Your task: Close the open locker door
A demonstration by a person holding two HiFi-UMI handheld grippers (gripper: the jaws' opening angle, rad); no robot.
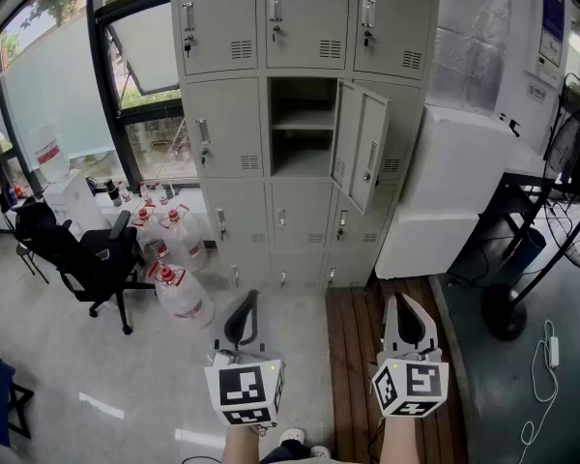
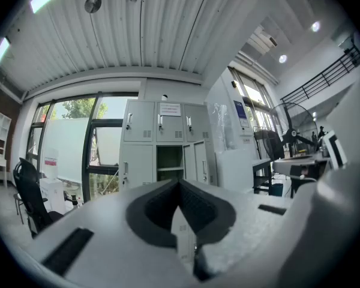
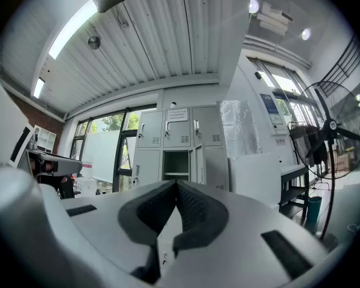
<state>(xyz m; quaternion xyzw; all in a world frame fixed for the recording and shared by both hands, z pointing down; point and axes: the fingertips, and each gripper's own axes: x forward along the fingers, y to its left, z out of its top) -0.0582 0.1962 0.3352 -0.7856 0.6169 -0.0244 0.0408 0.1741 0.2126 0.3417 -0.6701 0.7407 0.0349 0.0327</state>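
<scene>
My jaws pressed together, lockers dead ahead.

My right gripper (image 3: 176,186) points level, its dark pads closed tip to tip with nothing between them. Beyond, well apart from me, stands the grey locker bank (image 3: 149,138). One middle compartment (image 3: 176,162) gapes, its door (image 3: 198,165) swung out to the right. A standing fan (image 3: 329,126) is at far right.

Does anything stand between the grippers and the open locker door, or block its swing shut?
Nothing visible does. Only floor lies between the left gripper, right gripper and the open grey metal locker door; nothing protrudes from its compartment.
</scene>
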